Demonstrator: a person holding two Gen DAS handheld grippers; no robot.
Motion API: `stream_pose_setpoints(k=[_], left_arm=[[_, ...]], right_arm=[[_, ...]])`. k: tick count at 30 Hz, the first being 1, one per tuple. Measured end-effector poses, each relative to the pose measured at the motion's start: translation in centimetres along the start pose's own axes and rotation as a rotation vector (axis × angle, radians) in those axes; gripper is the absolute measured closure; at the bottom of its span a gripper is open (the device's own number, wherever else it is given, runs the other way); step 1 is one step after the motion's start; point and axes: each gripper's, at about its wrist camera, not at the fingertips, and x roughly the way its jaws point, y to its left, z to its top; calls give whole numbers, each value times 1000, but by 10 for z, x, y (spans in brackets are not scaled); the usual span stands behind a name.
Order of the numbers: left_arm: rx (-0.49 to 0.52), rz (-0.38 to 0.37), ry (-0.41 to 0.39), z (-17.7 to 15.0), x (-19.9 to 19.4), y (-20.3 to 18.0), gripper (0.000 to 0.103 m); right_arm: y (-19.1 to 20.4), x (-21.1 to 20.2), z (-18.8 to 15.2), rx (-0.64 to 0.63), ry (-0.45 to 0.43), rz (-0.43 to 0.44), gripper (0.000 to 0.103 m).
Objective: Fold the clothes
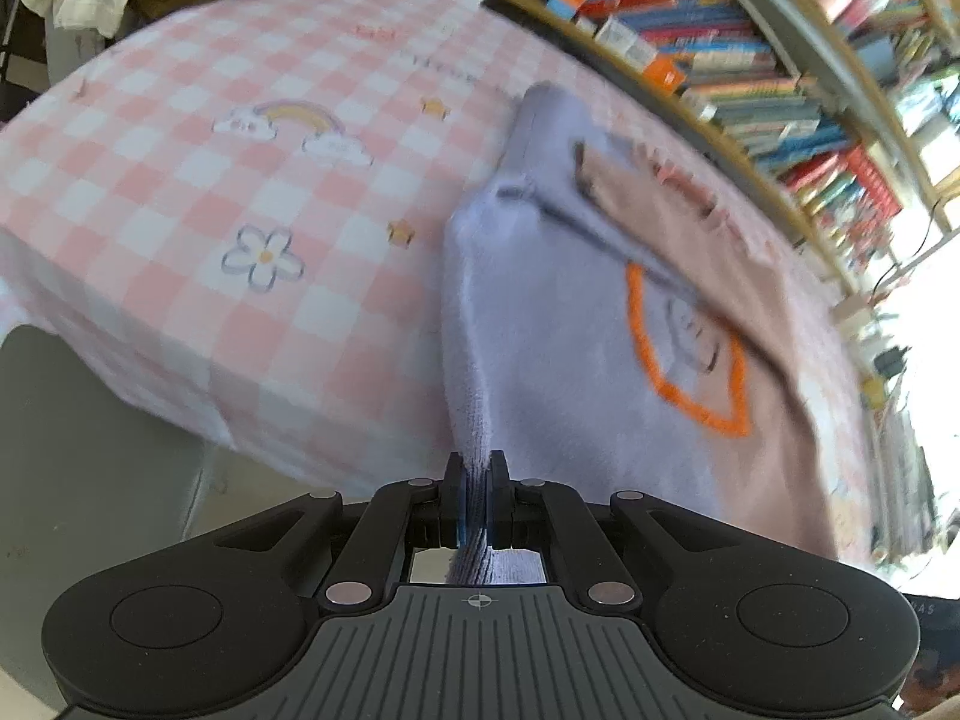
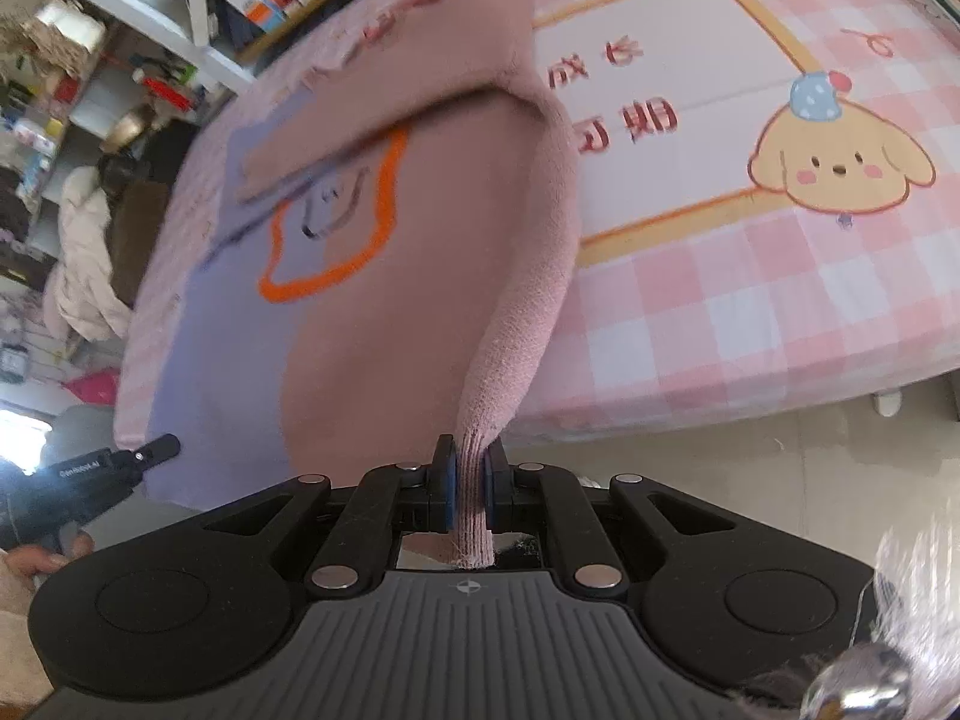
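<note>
1. Left gripper clenched on lavender hem corner of sweater.
2. Right gripper clenched on pink hem corner.
3. Sweater lies on the checked bed, near edge lifted, sleeve folded across its front.

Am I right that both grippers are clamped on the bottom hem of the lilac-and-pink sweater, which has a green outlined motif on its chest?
Not quite: the motif's outline is orange, not green, as the right wrist view shows. The rest holds: the left gripper and right gripper are each clamped on the bottom hem of the lilac-and-pink sweater.
</note>
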Motion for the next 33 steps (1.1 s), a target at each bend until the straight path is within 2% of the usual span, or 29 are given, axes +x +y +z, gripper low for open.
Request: stream_pose_setpoints(k=[6, 11, 13, 20, 33], left_arm=[[-71, -104, -150, 31, -10, -13, 99], [-137, -221, -296, 70, -15, -34, 99], [-138, -246, -324, 86, -13, -42, 99], [-86, -221, -351, 135, 12, -58, 99], [-37, -89, -222, 183, 114, -60, 98]], right_arm=[[6, -26, 31, 52, -179, 98, 95], [14, -38, 71, 164, -353, 176, 95], [20, -40, 88, 180, -409, 197, 95], [36, -37, 142, 148, -476, 181, 95], [21, 41, 215, 191, -419, 10, 95]])
